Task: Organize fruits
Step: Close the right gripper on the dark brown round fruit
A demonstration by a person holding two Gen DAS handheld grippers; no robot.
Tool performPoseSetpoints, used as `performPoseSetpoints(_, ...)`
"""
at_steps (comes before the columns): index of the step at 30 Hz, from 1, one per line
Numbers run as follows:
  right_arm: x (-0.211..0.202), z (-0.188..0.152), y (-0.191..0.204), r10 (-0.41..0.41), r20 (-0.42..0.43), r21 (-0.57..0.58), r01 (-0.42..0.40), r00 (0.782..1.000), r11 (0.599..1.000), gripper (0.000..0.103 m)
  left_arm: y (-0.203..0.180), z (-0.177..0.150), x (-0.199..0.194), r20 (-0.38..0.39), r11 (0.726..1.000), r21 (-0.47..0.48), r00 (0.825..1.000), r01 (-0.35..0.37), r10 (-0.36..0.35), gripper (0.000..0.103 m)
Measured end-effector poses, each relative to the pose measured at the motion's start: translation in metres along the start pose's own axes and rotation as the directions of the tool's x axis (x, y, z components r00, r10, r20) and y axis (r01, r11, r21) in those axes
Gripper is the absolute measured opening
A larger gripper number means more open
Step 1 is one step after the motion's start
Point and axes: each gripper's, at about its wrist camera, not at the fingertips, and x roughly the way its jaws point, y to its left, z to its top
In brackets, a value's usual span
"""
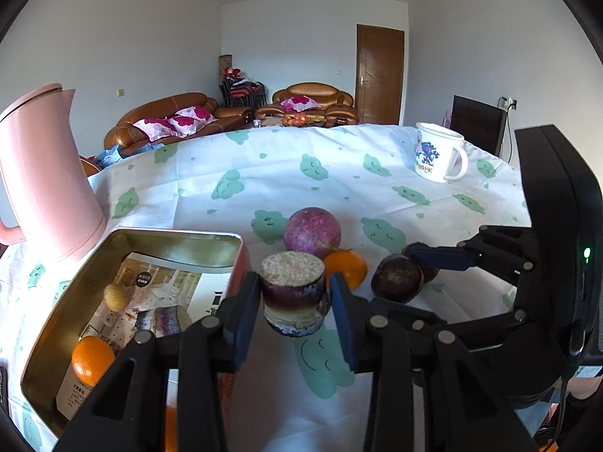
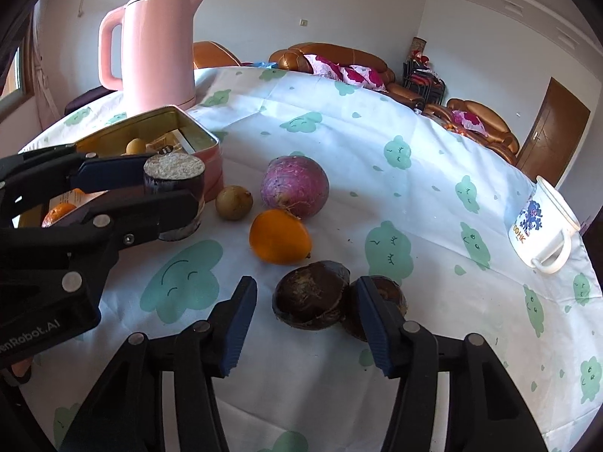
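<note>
Clamping a sugarcane piece (image 1: 293, 293) beside the tin's (image 1: 241, 243) rim, left gripper (image 1: 296, 301), right gripper (image 2: 307, 324) spread apart around a dark fruit (image 2: 311, 297).

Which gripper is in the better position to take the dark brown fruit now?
The right gripper. It is open, with its fingers on either side of the nearer dark brown fruit. The left gripper is shut on the sugarcane piece beside the tin.

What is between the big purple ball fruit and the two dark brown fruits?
An orange fruit sits between the round purple fruit and the dark brown fruits on the cloud-print tablecloth, clearest in the right wrist view.
</note>
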Motion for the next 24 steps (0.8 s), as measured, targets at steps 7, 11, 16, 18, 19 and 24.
performPoseSetpoints(7,-0.0003,-0.0002,0.0064,-0.033,-0.003,-0.035,0.032,0.999,0.999,0.044,-0.0009,-0.0002,0.0007,-0.001,1.000,0.002,1.000,0.005,-0.005,0.039)
performPoseSetpoints(11,-0.0004,0.0004,0.0063,-0.011,-0.001,-0.035,0.011,1.000,0.999,0.044,-0.0016,-0.0005,-0.0005,0.004,1.000,0.003,1.000,0.006,-0.006,0.039)
performPoseSetpoints(16,0.0040,0.0013,0.0078,0.012,-0.025,-0.040,-0.013,1.000,0.999,0.046,-0.0013,-0.0004,-0.0008,0.004,1.000,0.004,1.000,0.006,-0.006,0.039)
performPoseSetpoints(18,0.0092,0.0019,0.0084,0.028,-0.053,-0.041,-0.030,0.998,0.999,0.046,-0.0014,-0.0003,-0.0009,0.005,1.000,0.004,1.000,0.008,-0.008,0.039)
performPoseSetpoints(19,0.0087,0.0014,0.0088,0.030,-0.051,-0.040,-0.032,0.998,0.999,0.046,-0.0014,-0.0006,-0.0008,0.004,1.000,0.004,1.000,0.007,-0.008,0.039)
performPoseSetpoints(24,0.0074,0.0008,0.0067,0.036,-0.049,-0.026,-0.038,0.998,0.999,0.043,-0.0013,-0.0005,-0.0015,0.007,1.000,0.004,1.000,0.009,-0.009,0.039)
